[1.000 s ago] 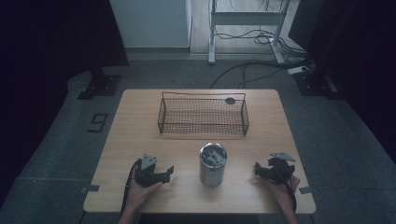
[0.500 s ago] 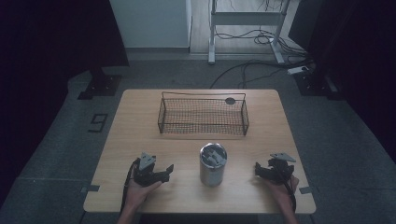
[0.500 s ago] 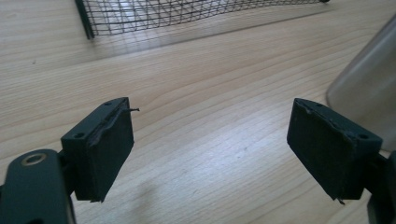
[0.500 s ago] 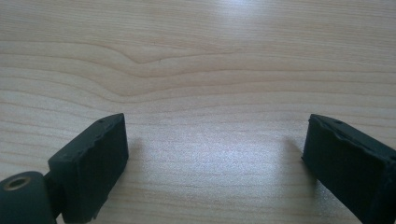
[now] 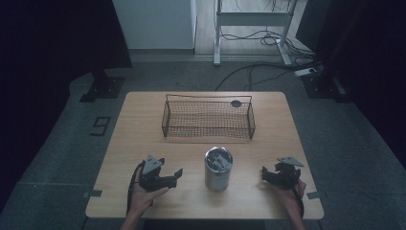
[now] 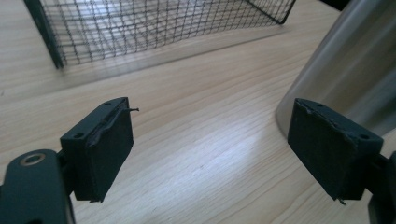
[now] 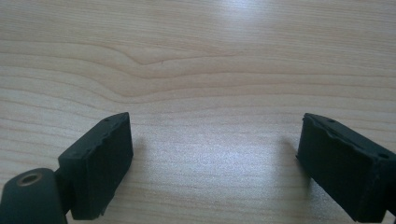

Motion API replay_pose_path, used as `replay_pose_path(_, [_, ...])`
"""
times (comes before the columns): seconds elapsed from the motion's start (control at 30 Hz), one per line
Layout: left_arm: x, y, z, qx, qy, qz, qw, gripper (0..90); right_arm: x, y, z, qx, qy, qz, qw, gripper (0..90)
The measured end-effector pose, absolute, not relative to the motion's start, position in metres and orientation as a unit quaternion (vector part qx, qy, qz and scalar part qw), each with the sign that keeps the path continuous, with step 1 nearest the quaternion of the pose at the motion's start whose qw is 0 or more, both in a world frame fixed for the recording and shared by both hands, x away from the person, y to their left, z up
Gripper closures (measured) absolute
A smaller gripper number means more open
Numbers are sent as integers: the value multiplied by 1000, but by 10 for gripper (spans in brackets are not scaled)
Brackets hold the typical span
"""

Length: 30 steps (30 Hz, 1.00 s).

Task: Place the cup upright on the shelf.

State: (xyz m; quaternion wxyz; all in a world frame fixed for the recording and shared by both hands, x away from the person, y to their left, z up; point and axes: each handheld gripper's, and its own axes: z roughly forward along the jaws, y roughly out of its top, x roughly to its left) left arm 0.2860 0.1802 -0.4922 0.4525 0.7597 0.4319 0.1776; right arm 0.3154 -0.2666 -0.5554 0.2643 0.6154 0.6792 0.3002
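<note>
High view: we count one steel cup at lower centre, one wire basket above it, and a left gripper and right gripper flanking the cup. Left gripper view: our jaws gape wide and empty; clipping the cup at the right edge could tip it. Right gripper view: our jaws are wide over bare table.

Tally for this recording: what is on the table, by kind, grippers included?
Handheld grippers: 2, the left gripper and the right gripper
Steel cylindrical canisters: 1, the metal canister
Black wire baskets: 1, the wire basket
Small dark discs: 1, the dark disc
Total: 5
</note>
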Motion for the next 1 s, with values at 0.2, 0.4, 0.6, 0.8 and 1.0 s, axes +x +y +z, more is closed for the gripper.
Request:
replay_pose_path(0.2, [285,169,-483,766,416,171,459,98,315,-266,-555,616,678,300,266,106])
replay_pose_path(0.4, [285,161,-479,770,405,171,463,74,315,-267,-555,617,677,301,265,109])
replay_pose_path(0.6, [283,146,-477,782,382,162,465,47,315,-267,-555,617,677,301,266,113])
replay_pose_path(0.8, [283,134,-478,791,369,154,463,0,315,-267,-555,618,676,301,267,119])
replay_pose_path(1.0, [281,121,-477,800,354,145,462,0,315,-267,-555,619,675,301,267,124])
